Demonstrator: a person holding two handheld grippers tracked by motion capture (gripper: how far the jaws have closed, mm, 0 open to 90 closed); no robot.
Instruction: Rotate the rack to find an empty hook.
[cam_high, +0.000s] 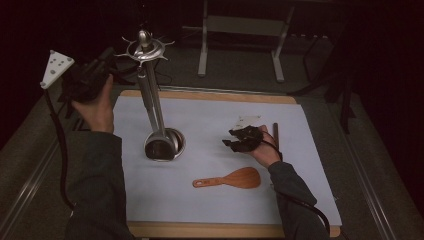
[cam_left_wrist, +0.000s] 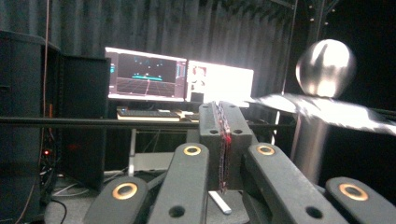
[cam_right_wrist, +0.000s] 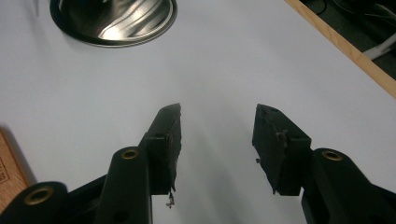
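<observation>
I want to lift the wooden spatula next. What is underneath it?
The wooden spatula lies flat on the white sheet that covers the wooden board. Whatever sits directly beneath its blade is hidden by the blade itself.

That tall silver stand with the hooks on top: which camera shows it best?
The high view: there the whole metal stand shows, from its round base up the pole to the ring of hooks and ball on top. The left gripper view catches a blurred ball, ring edge and pole; the right gripper view catches part of the shiny base.

place: lab — evidence: lit monitors (cam_left_wrist: 180, 77), keyboard (cam_left_wrist: 142, 113), dark curtains (cam_left_wrist: 187, 28)
</observation>
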